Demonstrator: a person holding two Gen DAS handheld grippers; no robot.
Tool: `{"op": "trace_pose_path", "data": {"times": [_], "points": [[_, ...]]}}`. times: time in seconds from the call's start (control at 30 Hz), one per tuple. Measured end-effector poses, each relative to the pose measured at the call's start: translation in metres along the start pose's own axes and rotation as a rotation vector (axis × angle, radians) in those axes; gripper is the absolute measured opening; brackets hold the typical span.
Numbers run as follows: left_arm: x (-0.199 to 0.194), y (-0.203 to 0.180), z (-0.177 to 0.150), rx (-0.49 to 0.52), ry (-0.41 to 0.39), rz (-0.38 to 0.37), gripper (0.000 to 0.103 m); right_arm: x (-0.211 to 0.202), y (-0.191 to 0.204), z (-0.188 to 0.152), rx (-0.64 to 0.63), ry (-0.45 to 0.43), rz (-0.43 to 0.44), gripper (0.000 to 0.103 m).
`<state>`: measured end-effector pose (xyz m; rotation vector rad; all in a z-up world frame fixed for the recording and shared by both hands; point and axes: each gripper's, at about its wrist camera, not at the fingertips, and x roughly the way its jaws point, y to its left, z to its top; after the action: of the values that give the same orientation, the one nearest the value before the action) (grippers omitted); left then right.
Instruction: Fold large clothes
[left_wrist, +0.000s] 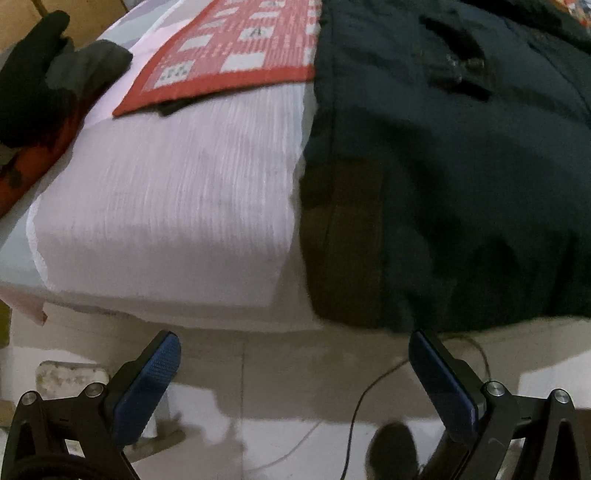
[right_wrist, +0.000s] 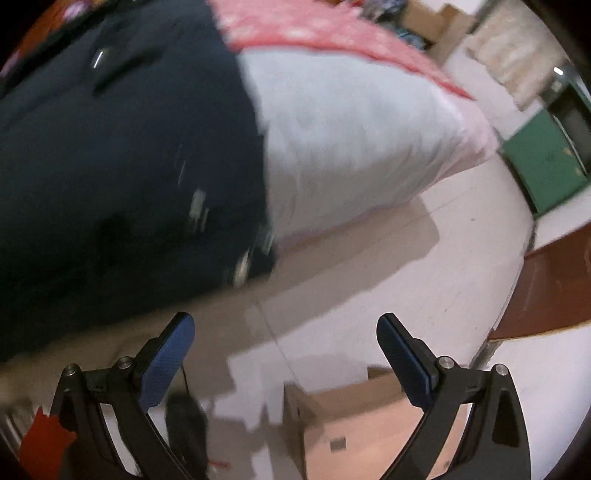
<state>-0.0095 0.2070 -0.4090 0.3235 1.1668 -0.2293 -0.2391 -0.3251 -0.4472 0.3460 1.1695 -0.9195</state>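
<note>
The large dark navy fabric garment lies ahead of us; our left gripper, nearer its hem, and right gripper gape wide, empty.

We see our left gripper spread wide and empty, low over the pale floor just short of the bed edge. Ahead, a dark navy garment lies beside a white ribbed cloth. A red patterned cloth lies farther back.
</note>
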Motion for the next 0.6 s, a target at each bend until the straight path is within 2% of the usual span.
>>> {"op": "trace_pose_path", "data": {"times": [0.17, 0.37, 0.53, 0.6], "points": [[0.002, 0.001, -0.012, 0.009, 0.001, -0.009, 0.102, -0.021, 0.001, 0.016, -0.008, -0.088, -0.007, 0.100], [0.011, -0.009, -0.015, 0.027, -0.019, -0.017, 0.102, -0.035, 0.002, 0.023, -0.007, -0.121, -0.004, 0.100], [0.007, -0.003, 0.008, -0.048, -0.117, -0.004, 0.103, -0.054, -0.002, 0.037, -0.017, -0.180, 0.002, 0.100], [0.004, -0.004, 0.015, -0.045, -0.148, 0.002, 0.103, -0.060, -0.002, 0.043, -0.024, -0.205, 0.000, 0.100]]}}
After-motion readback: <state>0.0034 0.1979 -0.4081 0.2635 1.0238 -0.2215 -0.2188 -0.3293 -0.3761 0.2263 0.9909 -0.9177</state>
